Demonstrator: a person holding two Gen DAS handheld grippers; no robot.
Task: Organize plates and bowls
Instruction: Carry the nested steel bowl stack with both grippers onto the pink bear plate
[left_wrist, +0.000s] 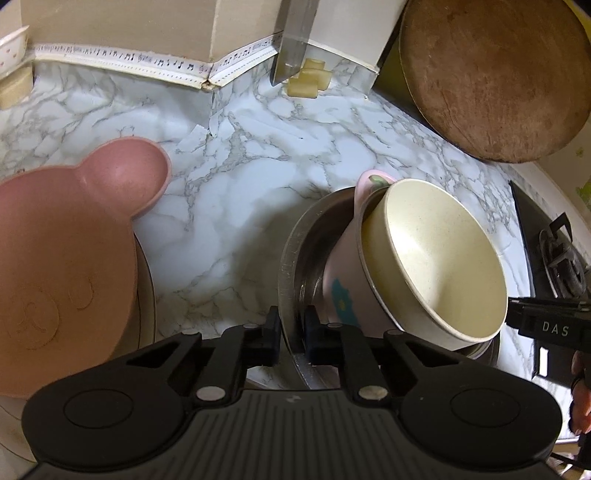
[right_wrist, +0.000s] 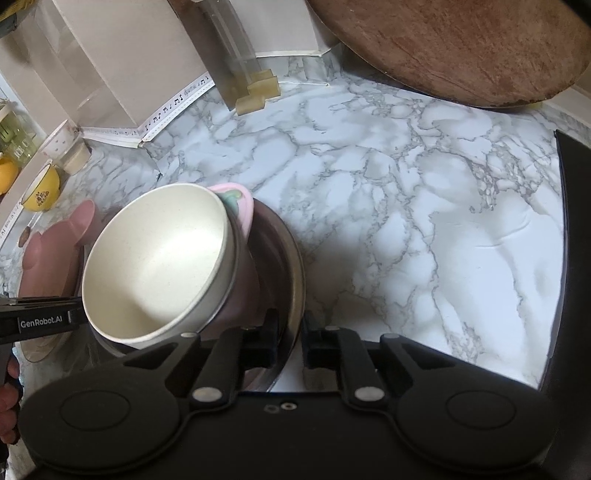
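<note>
Bowls, left wrist view: cream bowl (left_wrist: 432, 258) lies tilted inside a pink cup-like bowl (left_wrist: 343, 280), both sitting in a steel bowl (left_wrist: 295, 243) at about 4 o'clock on the counter (left_wrist: 229, 192).
Left gripper (left_wrist: 291, 332): its fingers (left_wrist: 271, 332) are clamped on the steel bowl's near rim, one finger outside, one inside.
Pink bear-shaped plate (left_wrist: 66, 251): at 9 o'clock, resting on a paler plate whose edge shows beneath it.
Surface: white marble-patterned counter with grey veins; a strip printed with music notes (left_wrist: 122, 59) runs along the wall foot at 11 o'clock.
Room: a round wooden board (left_wrist: 495, 74) leans at 1 o'clock; a stove burner (left_wrist: 561, 258) shows at 3 o'clock.

Bowls, right wrist view: the same cream bowl (right_wrist: 155, 269) and steel bowl (right_wrist: 291, 258) sit at 8 o'clock, bear plate (right_wrist: 48, 258) beyond at 9 o'clock.
Right gripper (right_wrist: 290, 336): fingers (right_wrist: 269, 336) pinch the steel bowl's rim on the opposite side.
Room: a yellow bowl (right_wrist: 40, 192) stands at 10 o'clock; the wooden board (right_wrist: 461, 48) fills 1 o'clock; bare marble spreads to 3 o'clock.
</note>
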